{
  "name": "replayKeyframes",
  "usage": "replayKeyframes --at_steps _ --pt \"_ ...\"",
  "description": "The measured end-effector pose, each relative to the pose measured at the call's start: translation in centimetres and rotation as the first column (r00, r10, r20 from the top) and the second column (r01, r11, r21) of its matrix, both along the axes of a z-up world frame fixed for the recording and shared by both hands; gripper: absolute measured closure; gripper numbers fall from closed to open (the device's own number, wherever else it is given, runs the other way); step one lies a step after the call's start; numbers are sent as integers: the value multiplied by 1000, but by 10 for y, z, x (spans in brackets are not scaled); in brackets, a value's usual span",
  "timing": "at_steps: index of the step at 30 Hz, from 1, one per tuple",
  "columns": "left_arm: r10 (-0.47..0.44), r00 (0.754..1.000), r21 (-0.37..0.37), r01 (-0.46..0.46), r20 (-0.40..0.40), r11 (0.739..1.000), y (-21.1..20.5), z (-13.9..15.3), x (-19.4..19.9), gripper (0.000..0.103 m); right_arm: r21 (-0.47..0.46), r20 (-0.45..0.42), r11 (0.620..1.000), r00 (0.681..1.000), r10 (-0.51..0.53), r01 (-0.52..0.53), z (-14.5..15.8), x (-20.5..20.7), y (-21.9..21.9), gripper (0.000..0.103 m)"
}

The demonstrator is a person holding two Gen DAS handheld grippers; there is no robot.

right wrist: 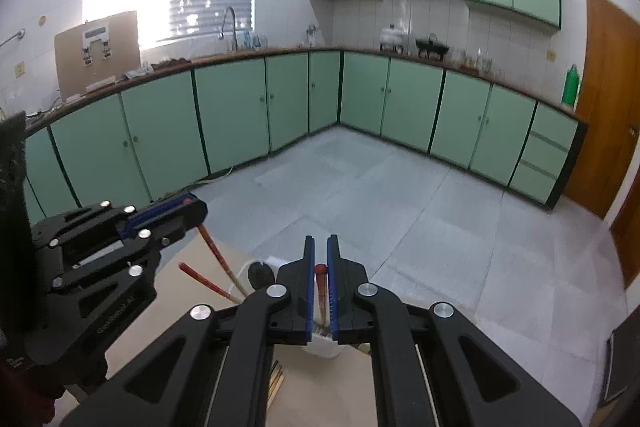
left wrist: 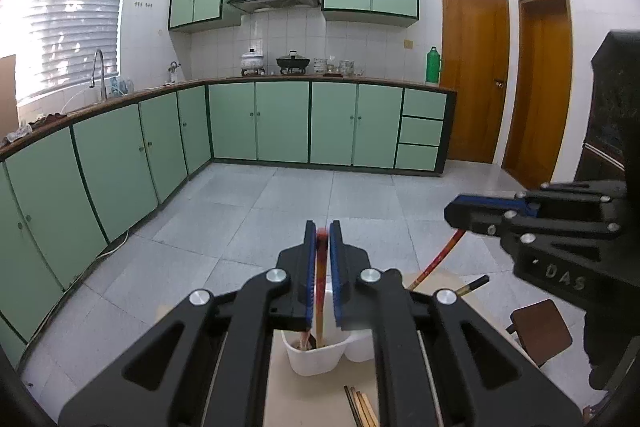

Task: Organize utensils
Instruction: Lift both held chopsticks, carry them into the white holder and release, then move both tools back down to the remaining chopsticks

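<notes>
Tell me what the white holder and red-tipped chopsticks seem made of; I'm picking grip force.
White holder: likely plastic, smooth, slightly translucent, with rounded moulded walls. Red-tipped chopstick in the left gripper: probably lacquered wood or bamboo, tan shaft with a glossy red end.

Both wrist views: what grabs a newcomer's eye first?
Each gripper is pinched on a red-topped chopstick: the left gripper holds its chopstick upright over the white utensil holder at bottom centre, and the right gripper clamps another chopstick above the same holder. Behind them, mint-green cabinets wrap the kitchen.
</notes>
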State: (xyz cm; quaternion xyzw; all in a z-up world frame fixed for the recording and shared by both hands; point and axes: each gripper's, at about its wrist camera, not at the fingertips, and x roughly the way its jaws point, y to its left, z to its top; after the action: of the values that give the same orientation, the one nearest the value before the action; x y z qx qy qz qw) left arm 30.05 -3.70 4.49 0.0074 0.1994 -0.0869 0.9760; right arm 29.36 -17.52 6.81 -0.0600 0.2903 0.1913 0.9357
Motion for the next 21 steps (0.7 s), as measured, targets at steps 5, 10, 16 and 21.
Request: replayKeyframes --at_steps 5,10,16,21 --pt "2 1000 -1 -2 15 1000 5 2 -8 85 22 13 999 999 -42 42 -6 -6 -15 78" --pt "11 999 -18 -10 42 1000 10 9 -26 68 13 88 995 991 -103 102 1 -32 -34 51" --pt "33 997 -11 -33 69 999 18 1 -75 47 11 153 992 980 -129 129 -4 -81 -46 31" --pt "45 999 -41 -45 7 998 25 -29 -107 39 68 133 990 982 -135 127 -29 -120 -51 22"
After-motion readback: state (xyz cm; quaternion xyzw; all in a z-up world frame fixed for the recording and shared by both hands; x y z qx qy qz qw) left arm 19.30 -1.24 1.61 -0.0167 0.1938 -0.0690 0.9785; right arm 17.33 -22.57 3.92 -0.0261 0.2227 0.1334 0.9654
